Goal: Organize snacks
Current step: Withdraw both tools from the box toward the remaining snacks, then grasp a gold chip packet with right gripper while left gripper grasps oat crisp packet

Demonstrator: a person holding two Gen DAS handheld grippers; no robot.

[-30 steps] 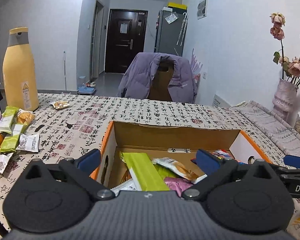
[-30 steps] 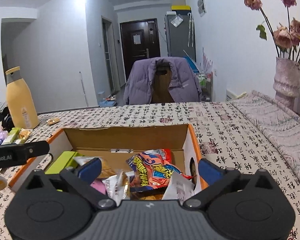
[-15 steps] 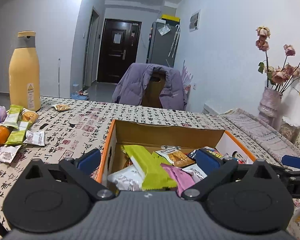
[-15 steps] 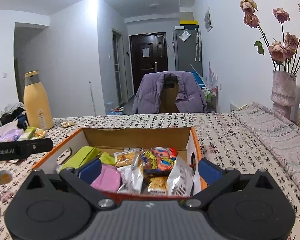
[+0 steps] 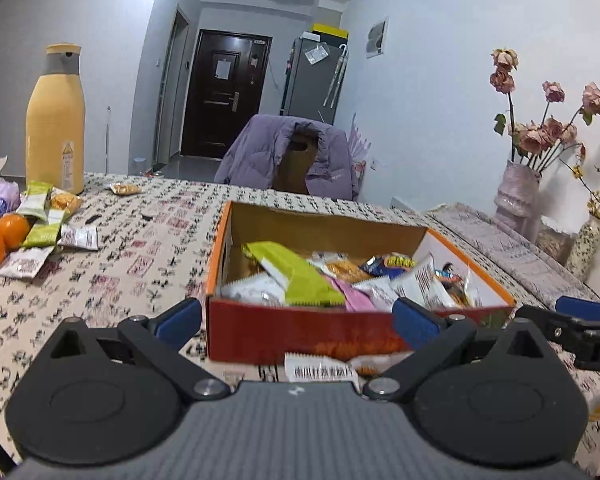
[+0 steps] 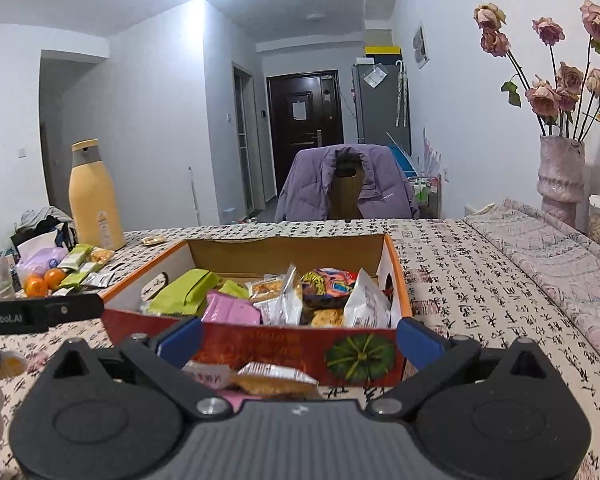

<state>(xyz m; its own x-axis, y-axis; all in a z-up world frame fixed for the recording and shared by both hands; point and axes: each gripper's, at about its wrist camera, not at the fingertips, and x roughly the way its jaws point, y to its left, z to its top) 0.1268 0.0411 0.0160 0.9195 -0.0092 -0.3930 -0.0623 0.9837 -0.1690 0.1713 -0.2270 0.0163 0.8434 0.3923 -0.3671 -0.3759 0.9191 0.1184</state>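
Basically, patterned surface (image 5: 148,240) carries the orange cardboard box (image 6: 260,340) heaped with snack packets (image 6: 284,300), loose packets (image 5: 320,368) lying just before its near wall, left claw (image 5: 296,320) and right claw (image 6: 298,336) both spread wide, gripping nothing.

The box (image 6: 260,344) stands on the tabletop (image 6: 480,280), holding a heap of snack packets (image 6: 284,300). Two loose packets (image 6: 272,380) lie on the tabletop just before the box's near wall. Left of the box lie further packets (image 5: 44,232) beside two oranges (image 5: 0,236), with a bottle (image 5: 55,120) upright behind them. A chair (image 6: 346,184) draped with a jacket stands behind the tabletop's far edge. A vase (image 6: 560,180) of flowers stands at far right.
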